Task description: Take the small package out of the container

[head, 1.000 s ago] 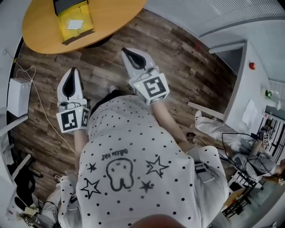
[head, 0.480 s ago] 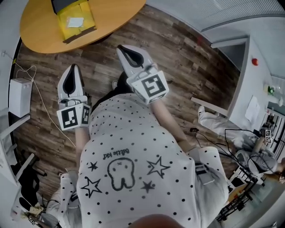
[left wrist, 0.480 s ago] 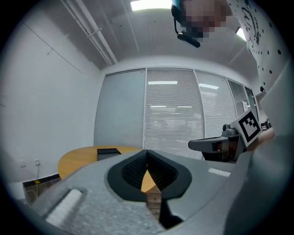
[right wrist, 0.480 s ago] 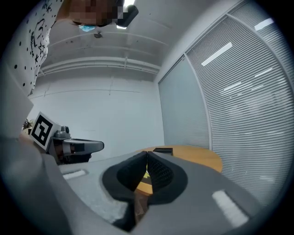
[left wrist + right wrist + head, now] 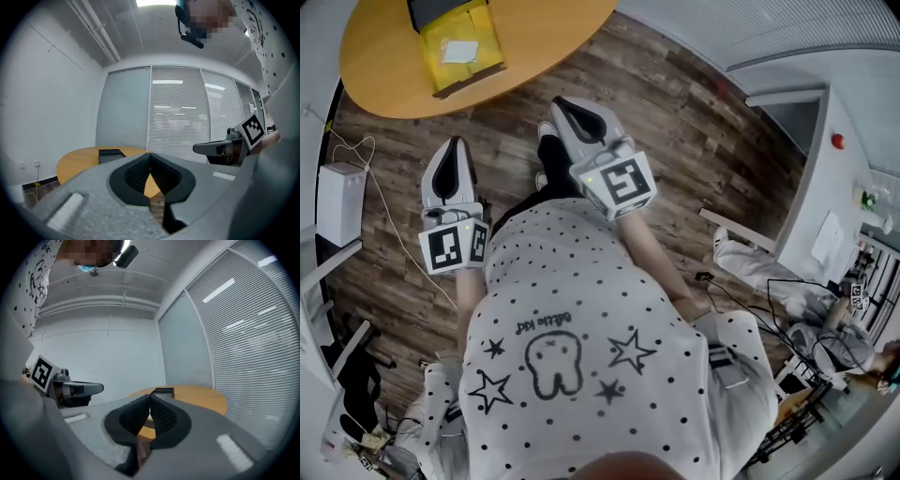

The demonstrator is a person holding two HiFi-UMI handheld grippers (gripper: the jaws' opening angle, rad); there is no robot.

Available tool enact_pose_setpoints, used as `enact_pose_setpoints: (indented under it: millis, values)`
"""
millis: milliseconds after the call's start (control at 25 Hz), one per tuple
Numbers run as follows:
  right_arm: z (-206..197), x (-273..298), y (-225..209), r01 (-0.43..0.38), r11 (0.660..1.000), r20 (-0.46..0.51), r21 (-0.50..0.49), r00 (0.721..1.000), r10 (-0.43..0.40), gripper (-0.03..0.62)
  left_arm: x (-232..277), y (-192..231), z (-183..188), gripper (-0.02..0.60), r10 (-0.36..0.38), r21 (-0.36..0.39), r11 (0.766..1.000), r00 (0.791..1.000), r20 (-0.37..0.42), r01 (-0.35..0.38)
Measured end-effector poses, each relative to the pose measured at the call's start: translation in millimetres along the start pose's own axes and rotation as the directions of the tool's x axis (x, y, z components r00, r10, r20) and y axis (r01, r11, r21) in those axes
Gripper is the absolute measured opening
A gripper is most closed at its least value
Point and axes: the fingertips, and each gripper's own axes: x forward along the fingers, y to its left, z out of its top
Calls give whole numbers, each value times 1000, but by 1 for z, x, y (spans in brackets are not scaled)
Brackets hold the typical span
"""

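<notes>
Seen from the head camera looking down, a round wooden table [image 5: 544,37] is at the top, and the container [image 5: 469,81], a dark box, sits on it. The small package [image 5: 478,42] is yellow with a white label, and it lies inside the container. The left gripper [image 5: 453,150] and the right gripper [image 5: 562,105] are both held out over the brown wood floor [image 5: 703,159], well apart from the table and the box. They both point toward the table. A dark shoe [image 5: 548,155] shows just beside the right gripper. The person's white shirt [image 5: 581,309] with black dots and stars fills the bottom of the view. A white box [image 5: 337,202] stands on the floor at the left. In the left gripper view, the two jaws are pressed together at their tips and nothing is between them. The table and the dark container show far off past the jaws, and the right gripper is out to the side. Gray blinds [image 5: 178,112] cover the windows behind. In the right gripper view, these jaws are also closed tight with nothing in them. The table with the container on it is ahead, the left gripper shows at the left, and a plain white wall [image 5: 108,362] is behind.
</notes>
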Motion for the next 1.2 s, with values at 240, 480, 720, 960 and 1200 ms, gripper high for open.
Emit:
enact_pose_setpoints:
  millis: [240,480,720,960,1200]
  values:
    - [8,17,-22,-5,1000,-8,7,1000,5,5,25,6,15,9,19,15,1000,999,28,-19]
    - [17,52,-38,-63,998,-17,4,998,63,5,42,26,25,9,86,18,996,996,33,-87]
    - [23,98,-60,-118,993,-20,-15,993,118,5,62,64,31,9,184,20,983,983,28,-185]
    - [25,132,-84,-135,991,-13,-2,991,135,5,93,76,43,9,218,54,974,975,33,-220]
    - [26,158,-104,-150,989,-17,5,989,150,5,122,79,46,9,221,60,973,975,35,-223]
